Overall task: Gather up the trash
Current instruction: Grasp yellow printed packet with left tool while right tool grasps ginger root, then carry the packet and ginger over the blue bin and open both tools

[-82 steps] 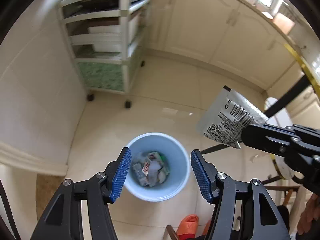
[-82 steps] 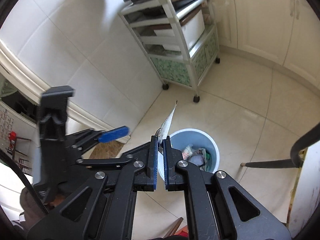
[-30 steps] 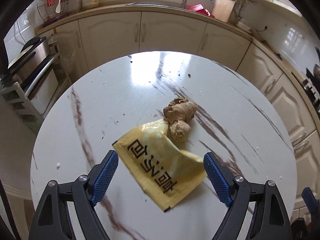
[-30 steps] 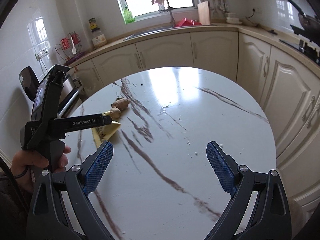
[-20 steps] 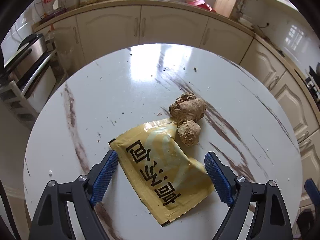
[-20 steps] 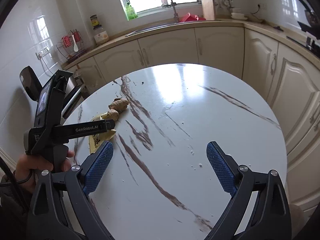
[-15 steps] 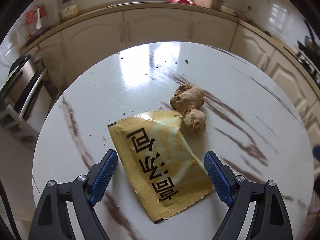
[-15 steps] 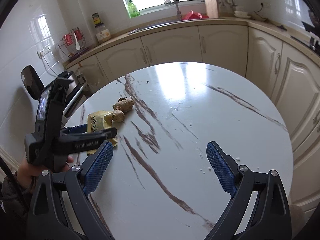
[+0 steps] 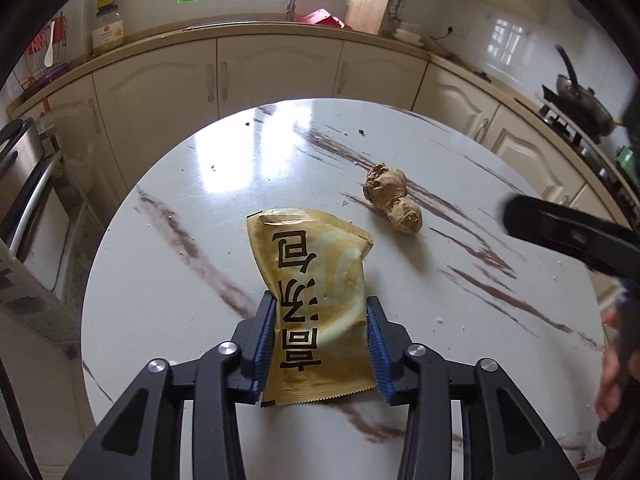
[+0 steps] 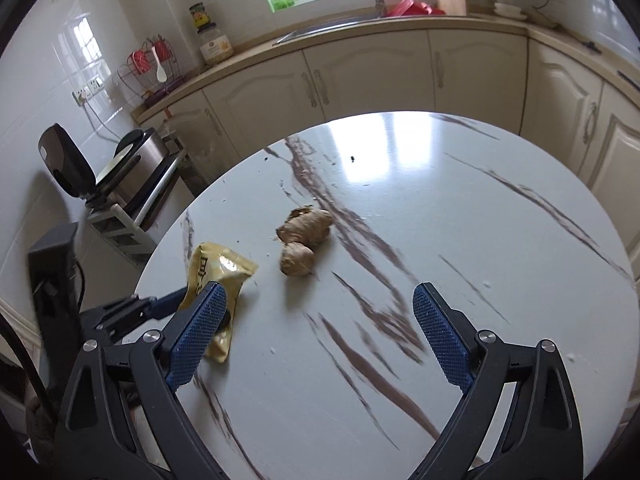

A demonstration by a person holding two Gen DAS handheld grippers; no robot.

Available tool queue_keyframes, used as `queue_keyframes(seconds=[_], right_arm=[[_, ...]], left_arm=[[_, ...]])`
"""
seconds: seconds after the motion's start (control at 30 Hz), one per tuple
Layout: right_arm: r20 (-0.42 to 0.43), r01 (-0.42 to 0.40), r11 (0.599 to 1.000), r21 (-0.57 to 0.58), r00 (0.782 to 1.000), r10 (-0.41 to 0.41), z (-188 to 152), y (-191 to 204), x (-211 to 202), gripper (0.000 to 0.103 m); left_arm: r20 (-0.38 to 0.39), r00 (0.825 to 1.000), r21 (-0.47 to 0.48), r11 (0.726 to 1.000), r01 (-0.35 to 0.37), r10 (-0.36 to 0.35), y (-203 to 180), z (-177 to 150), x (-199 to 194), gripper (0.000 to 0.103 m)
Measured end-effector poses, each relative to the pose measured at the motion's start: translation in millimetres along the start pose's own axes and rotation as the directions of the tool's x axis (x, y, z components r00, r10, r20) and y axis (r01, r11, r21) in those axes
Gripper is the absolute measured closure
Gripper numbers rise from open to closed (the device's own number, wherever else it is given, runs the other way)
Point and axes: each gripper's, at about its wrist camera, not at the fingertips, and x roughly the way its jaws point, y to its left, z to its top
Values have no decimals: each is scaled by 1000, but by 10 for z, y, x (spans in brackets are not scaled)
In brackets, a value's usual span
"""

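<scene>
A yellow wrapper [image 9: 316, 280] with black characters lies on the round marble table [image 9: 192, 200]. My left gripper [image 9: 320, 344] is closing on its near half. Both blue pads touch the wrapper's sides, and the foil buckles upward between them. A knob of ginger [image 9: 394, 202] sits just beyond, to the right, apart from the wrapper. In the right wrist view, the wrapper [image 10: 218, 270] stands bent at the table's left edge, with the ginger [image 10: 304, 236] beside it. My right gripper [image 10: 320, 336] hovers open over bare table [image 10: 480, 240]. One of its fingers [image 9: 560, 236] shows blurred at the right.
Cream cabinets [image 9: 276, 76] and a counter with a sink curve behind the table. A rack carrying a steel appliance [image 10: 136, 168] stands left of the table. A pan on the stove [image 9: 580, 96] is far right. Dark crumbs [image 9: 360, 132] dot the tabletop. A hand [image 9: 612, 376] shows at the right edge.
The left jaws have gone from wide apart to pinching the wrapper, which has buckled and turned lengthwise. The right gripper has swung left, bringing wrapper and ginger closer in its view.
</scene>
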Motion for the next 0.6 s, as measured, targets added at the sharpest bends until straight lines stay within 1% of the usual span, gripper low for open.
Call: queue_keyframes(seconds=[0.07,0.13,0.2,0.27,0.37,0.4,0.43,0.47,0.5,0.53,0.6], right_arm=[[-25,5,1000,3,1000,-5,59,67,179,9],[-40,50,999,-12,998,-51,99,130,355,10],[-52,71,997,-24,996,-72,111,173,501,15],[-72,72,997,-38,995,-75,105,235,620,17],[-72,94,993,-70,992,-99,98,307,728,25],[-69,99,992,-80,992,-104,95,323,729,29],[-71,96,992,-87,992,-103,95,343,734,40],[-70,108,989,-102,991,-116,87,372,736,57],[-68,129,984,-122,988,-138,67,403,731,66],[-68,140,981,-135,986,-150,62,411,723,78],[-67,120,984,-129,989,-130,30,396,677,78]], left_arm=[[0,1000,-5,1000,18,-18,53,-28,-13,69],[4,1000,-3,1000,26,-26,111,-71,-64,69],[9,999,7,999,42,-42,146,-117,-129,70],[24,999,26,999,42,-43,178,-172,-254,70],[39,997,5,998,69,-69,269,-201,-360,70],[43,997,2,997,71,-71,294,-209,-385,70],[49,997,4,998,63,-63,315,-224,-413,70],[50,997,8,998,60,-60,330,-240,-441,70],[53,997,6,998,58,-58,350,-260,-471,70],[56,997,5,998,60,-60,360,-277,-494,70],[60,996,4,998,67,-67,357,-313,-542,70]])
